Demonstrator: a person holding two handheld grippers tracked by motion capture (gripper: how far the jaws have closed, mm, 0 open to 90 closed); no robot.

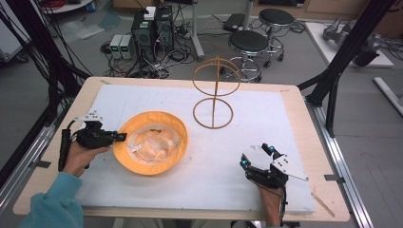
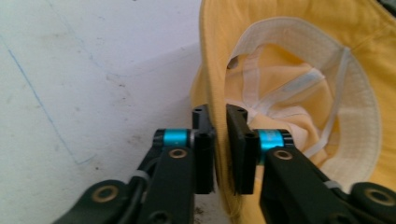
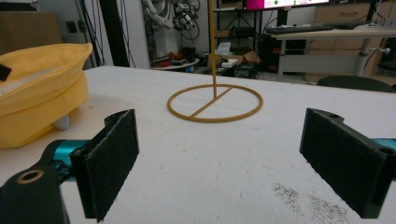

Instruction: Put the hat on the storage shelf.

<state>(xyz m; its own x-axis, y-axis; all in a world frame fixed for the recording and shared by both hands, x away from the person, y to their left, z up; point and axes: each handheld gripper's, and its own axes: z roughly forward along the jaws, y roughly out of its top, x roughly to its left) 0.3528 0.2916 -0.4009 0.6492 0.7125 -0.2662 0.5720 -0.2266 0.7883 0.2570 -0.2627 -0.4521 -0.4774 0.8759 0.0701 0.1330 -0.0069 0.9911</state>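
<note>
a yellow bucket hat (image 1: 152,142) lies upside down on the white sheet (image 1: 266,118) that covers the tabletop (image 1: 311,142), its pale lining and seam tapes facing up, on the left half of the sheet and near the person's side. the left gripper (image 1: 119,137) reaches in from the left at the hat's brim, and in the left gripper view its fingers (image 2: 204,149) have the brim's edge pinched between them, closed tight on the yellow cloth, one pad outside the brim and one inside. the hat looks to be resting on the sheet for the most part, with only the pinched stretch of brim standing up between the pads. the right gripper (image 1: 256,156) sits low on the right side of the sheet, well apart from the hat, with its fingers (image 3: 112,158) spread wide and nothing between them; it faces across the sheet toward the wire hat stand (image 1: 214,90). that stand, a thin golden upright with a ring at the foot and a hoop frame at the top, is at the far middle of the sheet, apart from the hat and bare. so as i judge it, the grasp is made and that is about all: lifting the hat, turning it crown up and carrying it over to settle on the stand's top are all left to do, and the right gripper has no part in the work yet.
</note>
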